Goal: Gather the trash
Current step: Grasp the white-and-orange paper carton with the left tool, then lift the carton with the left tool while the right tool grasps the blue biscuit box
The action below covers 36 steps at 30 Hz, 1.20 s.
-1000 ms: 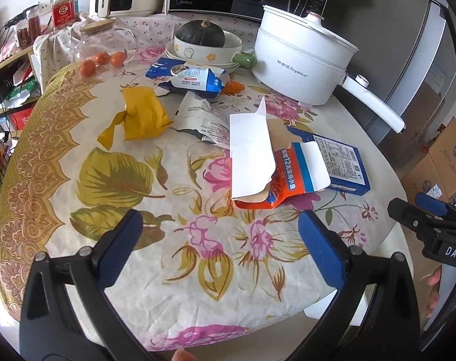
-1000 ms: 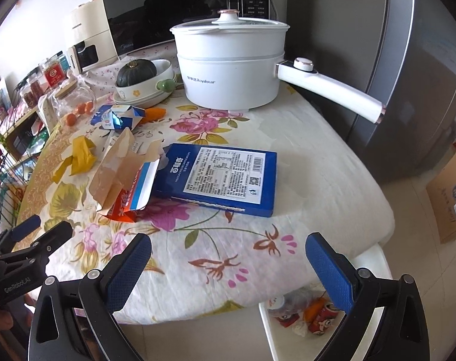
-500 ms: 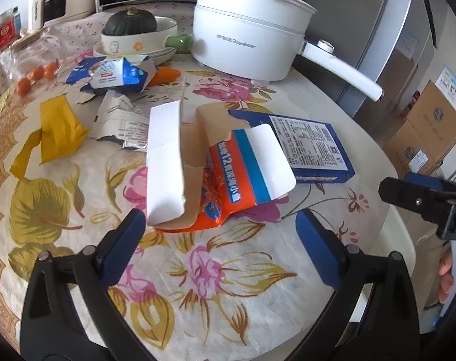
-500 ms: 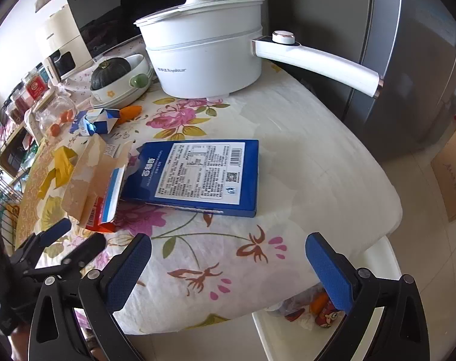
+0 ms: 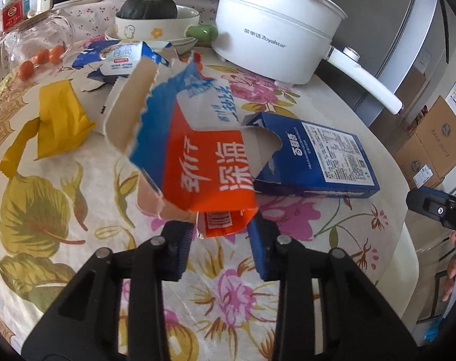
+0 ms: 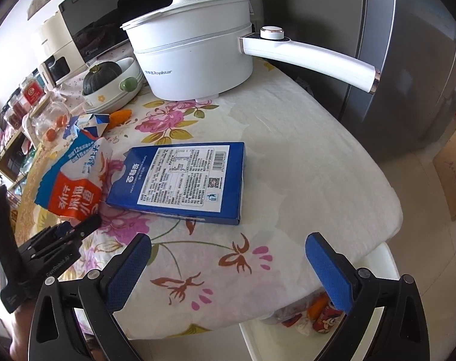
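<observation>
The left tongs point(image 5: 220, 242) are clenched on the near bottom edge of the torn orange-and-blue carton point(image 5: 198, 150), which tilts up and away from them. It appears partly lifted off the surface point(image 5: 77, 210), though whether its far flap still touches cannot be told. Gripping the low edge likely lets the flimsy, ripped cardboard swing free without crushing.

The right tongs point(image 6: 228, 267) hang released, jaws wide, over the near edge of the surface, just in front of the blue box point(image 6: 183, 180). That box lies flat, label side up, just right of the carton, so it is probably the next piece to take.

Behind the carton lie a small blue-and-white package point(image 5: 122, 60) and, to its left, a crumpled yellow wrapper point(image 5: 58, 123). These look like trash yet to be gathered. Below the surface's edge on the right tongs' side, a white bin point(image 6: 387, 258) holds wrappers; it is the likely drop point.

The surface wears a floral cloth. Beyond the carton stand a white electric pot point(image 5: 276, 27), a bowl with a dark squash point(image 5: 149, 7), and a glass jar point(image 5: 38, 48). A grey fridge point(image 6: 414, 60) rises to the right of the pot.
</observation>
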Each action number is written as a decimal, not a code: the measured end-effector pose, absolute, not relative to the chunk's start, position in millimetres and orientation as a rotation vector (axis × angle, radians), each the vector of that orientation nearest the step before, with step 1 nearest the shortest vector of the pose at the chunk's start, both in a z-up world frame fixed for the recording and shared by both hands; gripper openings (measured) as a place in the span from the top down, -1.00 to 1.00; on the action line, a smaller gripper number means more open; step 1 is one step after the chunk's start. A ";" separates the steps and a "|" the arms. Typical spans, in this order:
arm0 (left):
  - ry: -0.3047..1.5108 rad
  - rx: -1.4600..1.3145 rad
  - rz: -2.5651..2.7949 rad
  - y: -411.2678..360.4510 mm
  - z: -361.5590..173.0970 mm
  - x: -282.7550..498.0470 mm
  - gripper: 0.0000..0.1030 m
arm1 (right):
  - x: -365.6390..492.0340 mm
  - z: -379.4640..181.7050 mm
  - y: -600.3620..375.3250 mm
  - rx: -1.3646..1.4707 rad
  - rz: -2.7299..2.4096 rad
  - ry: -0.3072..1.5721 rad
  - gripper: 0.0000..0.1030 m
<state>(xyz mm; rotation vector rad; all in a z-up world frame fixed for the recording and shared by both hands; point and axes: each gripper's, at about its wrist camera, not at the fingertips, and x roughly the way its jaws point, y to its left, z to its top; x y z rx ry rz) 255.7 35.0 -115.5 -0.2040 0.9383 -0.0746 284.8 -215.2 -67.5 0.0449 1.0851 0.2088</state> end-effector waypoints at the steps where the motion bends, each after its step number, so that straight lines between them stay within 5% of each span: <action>1: 0.935 -0.221 -0.079 38.5 -113.6 254.3 0.36 | 285.8 -68.2 -213.5 0.048 0.218 1.087 -1.00; 5: 0.937 -0.279 -0.098 48.1 -111.3 249.2 0.27 | 291.2 -68.1 -201.7 0.008 0.297 1.099 -1.00; 6: 0.952 -0.312 -0.098 50.6 -112.2 249.0 0.14 | 291.2 -67.9 -200.0 -0.011 0.309 1.094 -1.00; 8: 0.964 -0.380 -0.105 53.7 -115.8 248.7 -0.54 | 292.9 -68.5 -197.6 -0.052 0.334 1.094 -1.00; 16: 0.937 -0.408 -0.051 47.5 -112.2 259.4 -0.61 | 306.8 -61.8 -188.7 -0.263 0.534 1.031 -1.00; 18: 0.932 -0.406 -0.027 49.1 -112.3 261.9 -0.47 | 310.7 -62.9 -180.3 -0.342 0.613 1.013 -1.00; 21: 0.925 -0.382 -0.030 49.9 -112.5 265.8 0.00 | 316.7 -71.3 -165.1 -0.473 0.692 1.009 -1.00; 23: 0.880 -0.346 -0.034 50.1 -102.9 262.6 0.61 | 321.4 -81.7 -154.9 -0.563 0.733 1.020 -1.00; 24: 0.867 -0.330 -0.030 50.3 -97.5 260.2 0.75 | 323.8 -87.5 -150.6 -0.608 0.746 1.026 -1.00; 36: 0.825 -0.320 -0.013 60.1 -81.2 218.5 0.88 | 354.7 -112.5 -131.0 -0.763 0.824 1.038 -1.00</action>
